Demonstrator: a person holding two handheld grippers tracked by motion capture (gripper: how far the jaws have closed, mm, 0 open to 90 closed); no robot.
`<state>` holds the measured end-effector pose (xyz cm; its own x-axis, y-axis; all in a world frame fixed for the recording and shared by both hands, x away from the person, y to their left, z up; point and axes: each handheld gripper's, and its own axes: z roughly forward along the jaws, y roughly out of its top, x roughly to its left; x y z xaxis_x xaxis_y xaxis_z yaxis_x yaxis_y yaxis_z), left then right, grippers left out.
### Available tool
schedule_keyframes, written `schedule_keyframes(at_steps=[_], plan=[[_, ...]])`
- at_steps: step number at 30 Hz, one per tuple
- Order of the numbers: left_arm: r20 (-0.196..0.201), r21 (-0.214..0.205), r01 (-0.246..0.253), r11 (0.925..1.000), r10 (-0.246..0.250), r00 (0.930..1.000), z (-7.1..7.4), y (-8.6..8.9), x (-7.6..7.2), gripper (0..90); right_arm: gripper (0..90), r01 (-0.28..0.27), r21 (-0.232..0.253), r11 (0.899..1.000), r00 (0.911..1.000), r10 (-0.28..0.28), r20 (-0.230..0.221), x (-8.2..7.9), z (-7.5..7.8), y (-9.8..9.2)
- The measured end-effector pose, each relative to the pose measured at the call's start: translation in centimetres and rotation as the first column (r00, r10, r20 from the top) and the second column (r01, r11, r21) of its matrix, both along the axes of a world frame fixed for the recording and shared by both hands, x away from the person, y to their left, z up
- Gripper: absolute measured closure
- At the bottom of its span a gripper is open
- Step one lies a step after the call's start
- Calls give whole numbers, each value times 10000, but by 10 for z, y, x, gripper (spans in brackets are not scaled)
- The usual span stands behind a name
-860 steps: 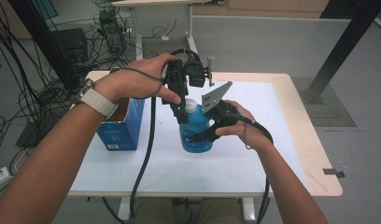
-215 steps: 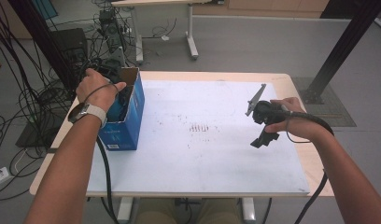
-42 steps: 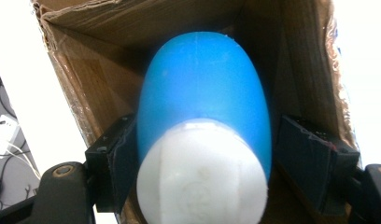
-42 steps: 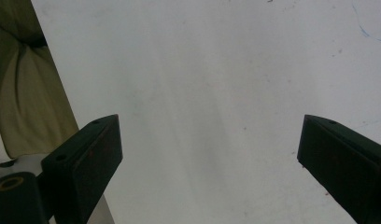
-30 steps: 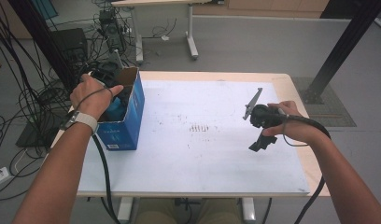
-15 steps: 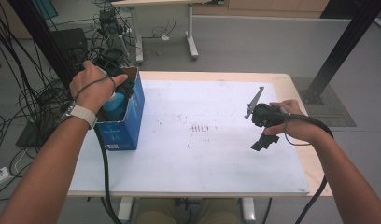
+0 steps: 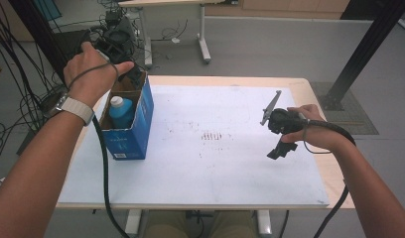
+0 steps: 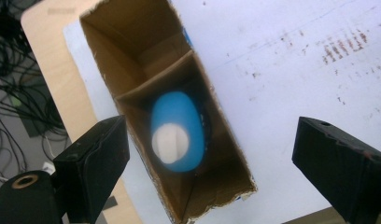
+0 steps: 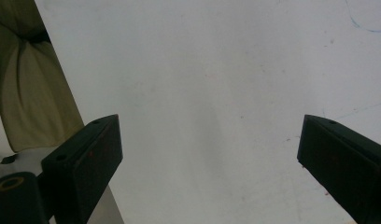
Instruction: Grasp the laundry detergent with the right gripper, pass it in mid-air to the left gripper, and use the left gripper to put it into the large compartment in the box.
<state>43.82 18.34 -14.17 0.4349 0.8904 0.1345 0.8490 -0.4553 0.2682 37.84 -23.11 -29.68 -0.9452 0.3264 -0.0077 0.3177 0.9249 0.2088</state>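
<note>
1. High view: bottle (image 7: 121, 111) is seen upright inside the box (image 7: 136, 134) at the table's (image 7: 309, 89) left edge; left gripper (image 7: 122, 63) is held above it.
2. Left gripper view: jaws, just opened, are spread wide around nothing; bottle sits in the box's compartment below.
3. Right gripper view: right gripper (image 9: 209, 163) jaws are spread wide over bare white surface.

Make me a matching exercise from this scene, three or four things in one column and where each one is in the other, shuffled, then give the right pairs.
Things:
1. blue bottle
2. cardboard box
3. left gripper
4. right gripper

Places:
A. open, above the box
B. standing in the box's near compartment
C. at the table's left edge
D. open, over bare white table on the right

Pairs: 1-B, 2-C, 3-A, 4-D
</note>
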Motion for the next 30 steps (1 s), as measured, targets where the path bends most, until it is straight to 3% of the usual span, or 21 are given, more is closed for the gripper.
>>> schedule_keyframes(at_steps=[6,11,14,16,21,28,30], plan=[[-19,-359,847,9958,-848,9964,9,-11,-6,96,66,133,-65,9999,9999,-133,15,-1,3,-4],[-84,-496,1779,9828,-1786,9839,7,-22,-11,98,66,219,24,9998,9997,-219,95,-3,7,-7],[-71,-724,2408,9679,-2419,9703,5,-29,-14,98,66,305,104,9995,9995,-306,101,-4,9,-9],[-9,-927,2954,9509,-2967,9550,3,-34,-17,99,67,338,90,9994,9994,-339,113,-5,9,-11],[-110,-852,3903,9168,-3925,9197,-4,-47,-22,100,67,455,47,9990,9989,-455,106,-6,8,-14],[-100,-961,4625,8814,-4655,8850,-6,-60,-27,100,67,494,56,9988,9987,-494,103,-6,9,-13],[-115,-934,4869,8684,-4900,8717,-7,-65,-29,100,67,507,35,9987,9987,-507,109,-6,10,-14]])
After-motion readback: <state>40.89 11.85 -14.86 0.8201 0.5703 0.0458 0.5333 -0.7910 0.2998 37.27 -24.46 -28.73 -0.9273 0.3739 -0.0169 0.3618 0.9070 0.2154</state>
